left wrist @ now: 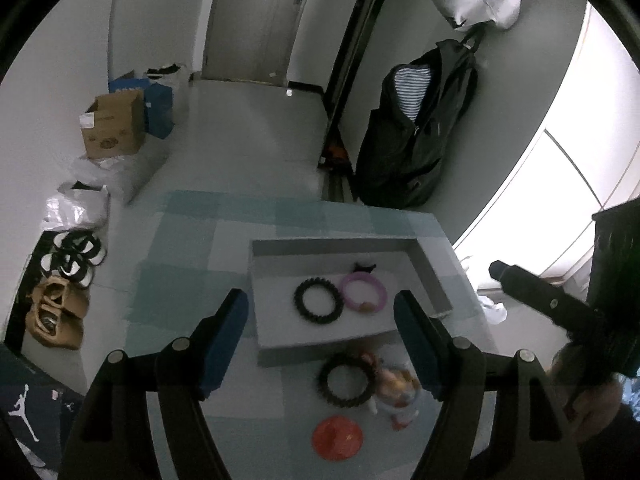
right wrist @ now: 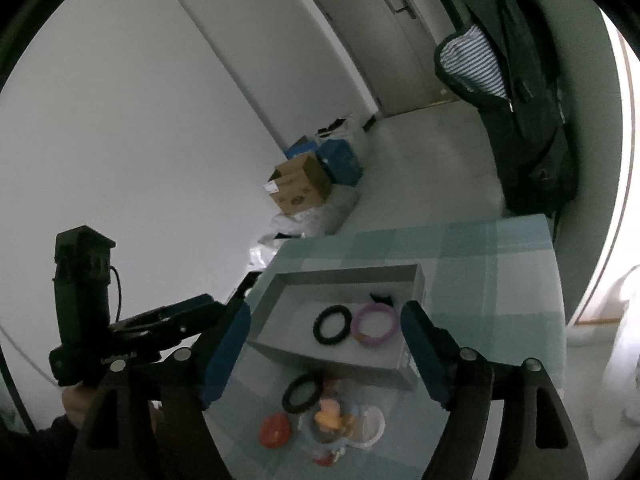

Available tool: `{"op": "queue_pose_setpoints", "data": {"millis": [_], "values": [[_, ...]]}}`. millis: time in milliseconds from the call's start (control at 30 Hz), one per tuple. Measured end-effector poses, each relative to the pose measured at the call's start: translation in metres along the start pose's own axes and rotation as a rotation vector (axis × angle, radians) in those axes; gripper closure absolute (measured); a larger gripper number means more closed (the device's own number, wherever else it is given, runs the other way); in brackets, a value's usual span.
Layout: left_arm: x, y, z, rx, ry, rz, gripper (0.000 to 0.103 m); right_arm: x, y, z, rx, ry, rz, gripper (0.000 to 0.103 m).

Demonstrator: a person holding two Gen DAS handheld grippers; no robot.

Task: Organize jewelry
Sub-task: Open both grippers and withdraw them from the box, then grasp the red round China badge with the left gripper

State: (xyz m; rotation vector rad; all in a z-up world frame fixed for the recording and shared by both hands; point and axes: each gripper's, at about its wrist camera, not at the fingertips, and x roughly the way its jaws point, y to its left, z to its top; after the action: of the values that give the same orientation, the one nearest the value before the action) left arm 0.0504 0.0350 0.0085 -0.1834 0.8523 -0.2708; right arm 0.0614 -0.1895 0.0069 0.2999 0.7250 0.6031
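Note:
A grey open box (left wrist: pixel 434 276) (right wrist: pixel 280 292) sits on the checked table. Inside lie a black beaded bracelet (left wrist: pixel 318 300) (right wrist: pixel 333 323), a pink ring bracelet (left wrist: pixel 364 291) (right wrist: pixel 376 326) and a small black clip (left wrist: pixel 364 267) (right wrist: pixel 380 299). In front of the box lie another black bracelet (left wrist: pixel 346 379) (right wrist: pixel 301 393), a colourful bead pile (left wrist: pixel 396 392) (right wrist: pixel 336 424) and a red round piece (left wrist: pixel 337 437) (right wrist: pixel 275 430). My left gripper (left wrist: pixel 322 344) is open above the near bracelet, empty. My right gripper (right wrist: pixel 326 354) is open, empty, above the box's near edge.
The table has a blue-green checked cloth (left wrist: pixel 192 248) (right wrist: pixel 500 264). Cardboard and blue boxes (left wrist: pixel 116 126) (right wrist: pixel 304 184), plastic bags and shoes (left wrist: pixel 56 312) lie on the floor at left. A black jacket (left wrist: pixel 416 128) (right wrist: pixel 524 100) hangs beyond the table.

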Motion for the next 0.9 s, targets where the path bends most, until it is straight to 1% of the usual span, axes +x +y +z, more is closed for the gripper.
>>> {"op": "queue_pose_setpoints", "data": {"millis": [100,400,467,533,633,733,833,900], "values": [[-0.005,0.0,-0.01,0.011,0.004,0.022,0.032,-0.006,0.006,-0.004,-0.024,-0.004,-0.013,0.019],[-0.004,-0.005,-0.043,0.046,0.09,0.021,0.031,-0.012,0.017,-0.021,-0.076,0.039,-0.05,0.015],[0.001,-0.005,-0.05,0.05,0.121,0.02,0.031,-0.013,0.018,-0.025,-0.081,0.048,-0.059,0.011],[0.006,-0.004,-0.054,0.051,0.151,0.023,0.031,-0.014,0.017,-0.028,-0.082,0.056,-0.068,0.009],[0.016,-0.002,-0.059,0.054,0.201,-0.008,0.031,-0.015,0.017,-0.032,-0.086,0.066,-0.081,0.006],[0.028,0.002,-0.068,0.042,0.268,-0.017,0.031,-0.014,0.018,-0.036,-0.105,0.081,-0.096,0.006],[0.035,-0.002,-0.075,0.071,0.305,-0.009,0.031,-0.013,0.015,-0.039,-0.115,0.099,-0.104,0.005],[0.039,-0.008,-0.079,0.105,0.322,0.015,0.031,-0.012,0.013,-0.041,-0.114,0.118,-0.108,0.005]]}}
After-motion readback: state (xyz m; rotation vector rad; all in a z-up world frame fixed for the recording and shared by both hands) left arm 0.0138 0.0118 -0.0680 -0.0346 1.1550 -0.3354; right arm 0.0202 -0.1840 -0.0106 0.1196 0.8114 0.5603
